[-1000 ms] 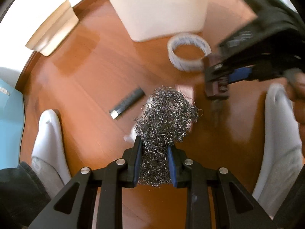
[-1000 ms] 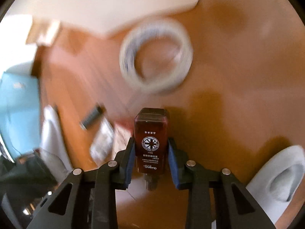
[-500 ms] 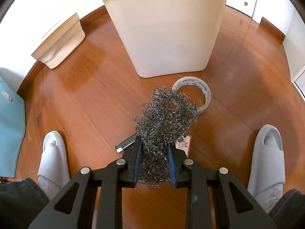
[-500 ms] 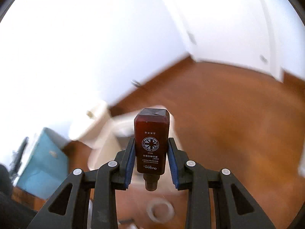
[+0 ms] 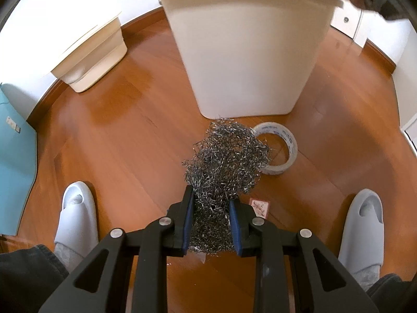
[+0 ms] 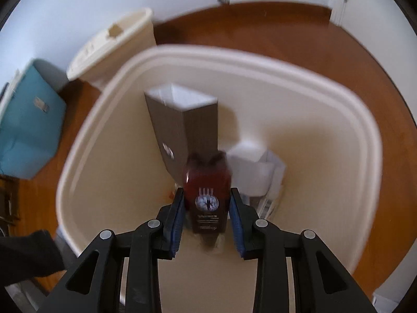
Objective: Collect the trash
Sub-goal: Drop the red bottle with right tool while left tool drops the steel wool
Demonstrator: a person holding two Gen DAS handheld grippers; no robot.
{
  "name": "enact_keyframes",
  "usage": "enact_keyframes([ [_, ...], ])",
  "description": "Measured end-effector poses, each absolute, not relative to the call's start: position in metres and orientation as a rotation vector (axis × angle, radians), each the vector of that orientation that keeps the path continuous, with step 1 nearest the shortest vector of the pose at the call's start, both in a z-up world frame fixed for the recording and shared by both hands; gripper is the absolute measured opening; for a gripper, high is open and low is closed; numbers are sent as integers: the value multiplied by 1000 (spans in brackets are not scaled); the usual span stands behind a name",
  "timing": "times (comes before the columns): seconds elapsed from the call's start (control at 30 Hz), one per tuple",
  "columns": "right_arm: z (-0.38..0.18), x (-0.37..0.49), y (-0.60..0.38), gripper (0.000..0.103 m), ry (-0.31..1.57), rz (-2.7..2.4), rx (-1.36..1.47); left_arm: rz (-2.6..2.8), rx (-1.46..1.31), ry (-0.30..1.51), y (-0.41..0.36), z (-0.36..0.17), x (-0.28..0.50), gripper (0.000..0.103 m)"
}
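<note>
- My right gripper hangs over the open mouth of the cream trash bin, pointing steeply down. The dark red bottle sits betw. the pads, long axis running along the fingers, cap end toward me, base toward the bin floor.
- Right jaws part-open w/ the bottle in the gap; bottle is blurred and I see slivers of gap at the pads, so I judge the grip is loosening – bottle prob. slipping free, straight drop into the bin.
- Bin contents: tall brown paper bag standing vs. the far-left wall, crumpled white paper/packaging at the bottom right. Bottle lies right above the gap betw. them.
- My left gripper is nearly closed, clamped on a steel wool scourer, which bulges out past the tips.
- Left is short of the bin: bin wall lies ahead and rim is above the jaws, so it needs up + fwd.
- On the floor: tape roll near the bin base, small printed card just beside the left tips.
</note>
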State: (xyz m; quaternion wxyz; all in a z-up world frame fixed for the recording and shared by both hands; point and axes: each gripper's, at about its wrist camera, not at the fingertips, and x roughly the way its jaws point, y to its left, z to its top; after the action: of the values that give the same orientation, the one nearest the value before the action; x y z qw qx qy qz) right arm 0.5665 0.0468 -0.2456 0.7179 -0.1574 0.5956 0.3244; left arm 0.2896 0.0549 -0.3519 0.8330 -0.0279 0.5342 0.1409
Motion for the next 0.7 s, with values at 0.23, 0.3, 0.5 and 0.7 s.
enact_keyframes([
  [0.23,-209,569,13,38,1168,664,-166,299,-119,1039,63,-308,310,24],
  [0.3,-190,560,-15,50,1091,653,-16,283,-135,983,64,-283,320,24],
  [0.5,-167,522,-119,69,926,483,258,184,-218,791,73,-184,361,24],
  [0.7,-179,506,-182,69,924,367,452,60,-149,680,82,-114,444,24],
])
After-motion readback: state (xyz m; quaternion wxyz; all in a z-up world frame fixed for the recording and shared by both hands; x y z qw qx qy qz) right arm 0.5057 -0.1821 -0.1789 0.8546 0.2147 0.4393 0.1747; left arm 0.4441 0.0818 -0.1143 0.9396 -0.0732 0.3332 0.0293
